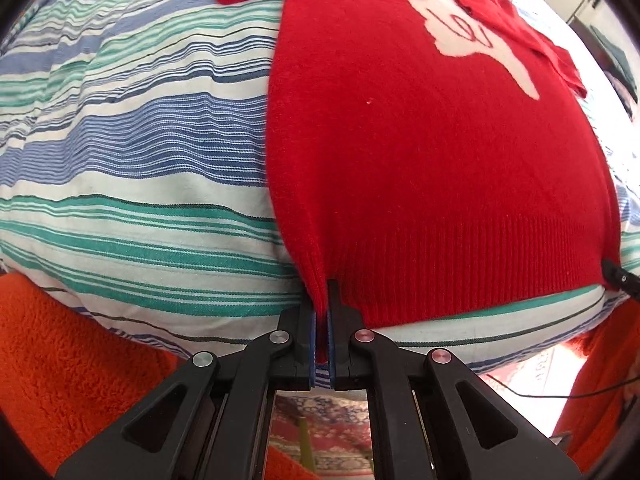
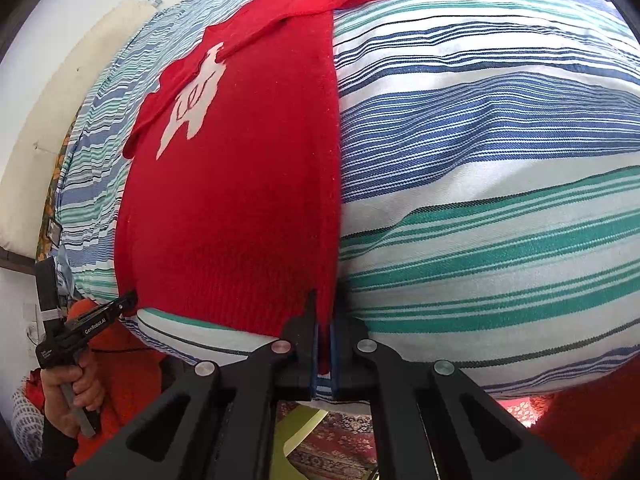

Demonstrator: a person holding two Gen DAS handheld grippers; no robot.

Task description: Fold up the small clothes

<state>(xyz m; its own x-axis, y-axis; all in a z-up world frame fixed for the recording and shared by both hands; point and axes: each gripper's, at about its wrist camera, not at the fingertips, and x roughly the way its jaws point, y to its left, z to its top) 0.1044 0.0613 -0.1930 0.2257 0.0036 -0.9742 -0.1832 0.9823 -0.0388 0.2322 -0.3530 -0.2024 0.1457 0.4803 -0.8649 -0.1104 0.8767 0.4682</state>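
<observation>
A small red knit sweater [image 1: 420, 152] with a white figure on its chest lies flat on a striped bedcover [image 1: 140, 140], its sleeves folded over the top. My left gripper [image 1: 322, 320] is shut on the hem's left corner. My right gripper [image 2: 324, 328] is shut on the hem's right corner; the sweater [image 2: 240, 184] stretches away from it. The left gripper [image 2: 128, 302] also shows in the right wrist view, at the other hem corner. The right gripper's tip [image 1: 616, 276] shows at the right edge of the left wrist view.
The bedcover [image 2: 500, 160] has blue, green and white stripes and bulges over the bed's near edge. An orange fleece [image 1: 80, 360] hangs below the edge. A patterned rug [image 2: 340, 440] lies on the floor. A cream headboard [image 2: 60, 128] stands at the far left.
</observation>
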